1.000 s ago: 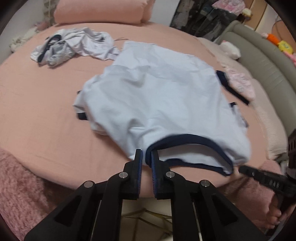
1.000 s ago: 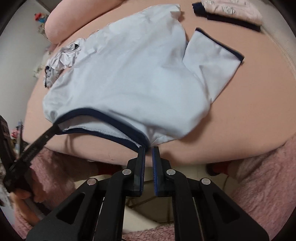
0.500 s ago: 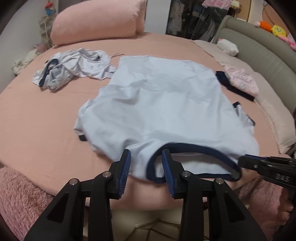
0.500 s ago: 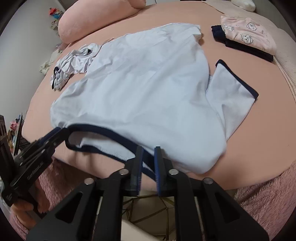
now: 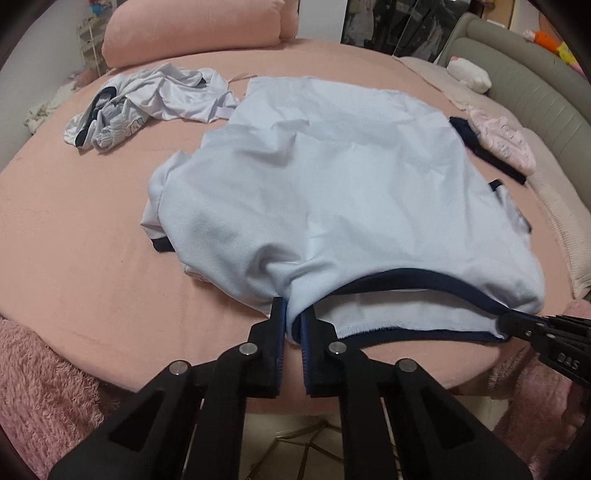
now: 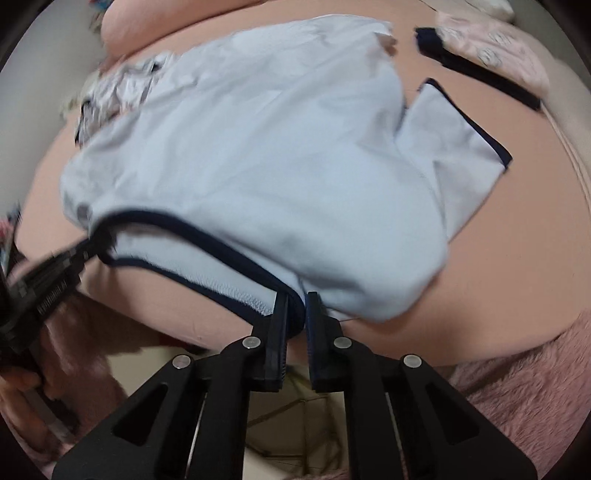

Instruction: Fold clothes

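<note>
A light blue T-shirt with navy trim lies spread on the pink bed, its collar at the near edge. My left gripper is shut on the shirt at the collar's left end. In the left wrist view my right gripper pinches the collar's right end. The right wrist view shows the same T-shirt, with my right gripper shut on the navy collar band and my left gripper holding the far end. One sleeve lies flat to the right.
A crumpled pale garment lies at the back left below a pink pillow. A folded pink and navy pile sits at the right, near a grey-green padded headboard. A pink fluffy rug borders the bed.
My left gripper was shut a second ago, opened half a second ago, and has shut again on the shirt beside the collar. The right gripper kept its hold and the collar is stretched wider.
</note>
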### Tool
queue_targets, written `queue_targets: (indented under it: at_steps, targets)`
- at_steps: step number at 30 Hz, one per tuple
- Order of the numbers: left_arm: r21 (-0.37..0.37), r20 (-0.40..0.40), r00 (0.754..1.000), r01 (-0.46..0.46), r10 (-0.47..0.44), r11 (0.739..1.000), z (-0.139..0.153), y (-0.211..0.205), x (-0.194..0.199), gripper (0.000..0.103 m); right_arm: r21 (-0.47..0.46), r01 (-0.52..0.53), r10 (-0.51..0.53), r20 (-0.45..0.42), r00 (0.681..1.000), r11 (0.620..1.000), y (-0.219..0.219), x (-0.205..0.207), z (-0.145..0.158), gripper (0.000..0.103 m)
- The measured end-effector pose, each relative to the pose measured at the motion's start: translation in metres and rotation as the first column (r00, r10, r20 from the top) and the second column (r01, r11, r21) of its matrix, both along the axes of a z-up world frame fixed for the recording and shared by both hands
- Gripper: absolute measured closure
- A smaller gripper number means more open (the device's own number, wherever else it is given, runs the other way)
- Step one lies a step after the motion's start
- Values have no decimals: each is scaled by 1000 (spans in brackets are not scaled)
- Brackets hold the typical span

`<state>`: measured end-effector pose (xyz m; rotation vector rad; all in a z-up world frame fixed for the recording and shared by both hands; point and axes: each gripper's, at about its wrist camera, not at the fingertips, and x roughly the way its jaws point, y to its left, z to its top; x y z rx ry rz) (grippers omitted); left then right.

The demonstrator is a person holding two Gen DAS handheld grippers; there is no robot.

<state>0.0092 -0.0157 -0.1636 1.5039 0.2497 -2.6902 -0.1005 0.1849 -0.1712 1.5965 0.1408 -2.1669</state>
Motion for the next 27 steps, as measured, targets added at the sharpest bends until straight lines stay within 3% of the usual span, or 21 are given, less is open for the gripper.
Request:
queue_targets:
  at_steps: [5, 9, 11, 14, 18, 20, 21, 23, 27]
  targets:
    - [26, 22, 1000, -7, 6, 1000, 8, -1, 5, 95, -50, 11, -12, -3, 1000, 999, 10, 4, 9, 97]
    - [56, 106, 994, -21, 15, 998, -5, -2, 6, 95, -63, 11, -10, 28, 1000, 998, 13, 5, 7, 97]
    - [121, 180, 984, -34, 11, 992, -23, -6, 7, 94, -38, 5, -4, 33, 999, 999, 12, 7, 5, 97]
    - [208, 197, 980, -67, 26, 976, -29, -18, 9, 93, 107, 7, -3, -34, 999, 994, 9, 10, -3, 97]
    - [283, 215, 977, -75, 13, 956, -21, -24, 14, 90, 87, -14, 15, -17, 1000, 996, 9, 16, 2, 96]
    - [408, 236, 971, -63, -39, 911, -18, -22, 10, 86, 64, -22, 23, -2, 1000, 998, 11, 19, 4, 95]
    - [425, 232, 971, -50, -55, 904, -16, -19, 6, 80, 53, -23, 23, 1, 1000, 998, 12, 20, 5, 95]
    - [389, 229, 970, -21, -74, 921, -19, -12, -5, 68, 37, -23, 23, -8, 1000, 999, 12, 23, 10, 93]
    - [315, 227, 967, 36, -112, 948, -23, 2, -27, 66, -113, -31, 22, -75, 997, 993, 9, 20, 41, 85]
